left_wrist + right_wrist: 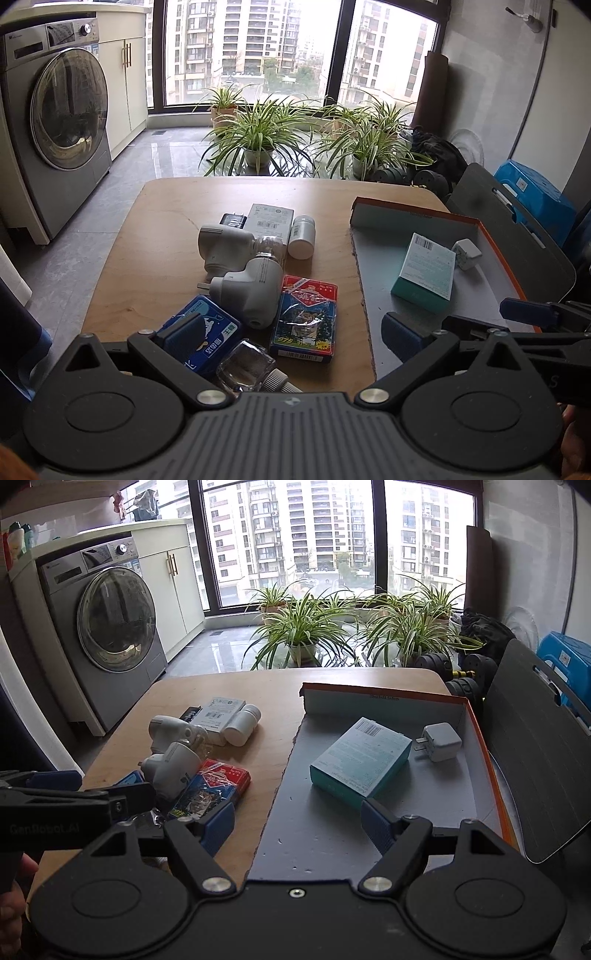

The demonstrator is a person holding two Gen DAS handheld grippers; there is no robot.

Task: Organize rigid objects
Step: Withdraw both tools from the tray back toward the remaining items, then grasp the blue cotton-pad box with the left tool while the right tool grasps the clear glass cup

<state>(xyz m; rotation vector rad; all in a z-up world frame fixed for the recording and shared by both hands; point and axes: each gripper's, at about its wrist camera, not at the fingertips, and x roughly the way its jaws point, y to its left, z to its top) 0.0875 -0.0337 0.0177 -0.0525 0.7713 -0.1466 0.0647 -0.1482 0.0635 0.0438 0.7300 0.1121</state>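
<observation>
The left gripper (295, 332) is spread wide and empty, with a glass bottle (245, 367) and a playing-card pack (304, 319) between its fingers. The right gripper (297, 819) also gapes, empty, over the tray (369, 698); ahead of it inside lie a teal box (360, 757) and a white charger (441, 742).

We see the teal box (360, 757) lying in the orange-rimmed tray (491, 771), the white charger (441, 743) just beside the box.
</observation>
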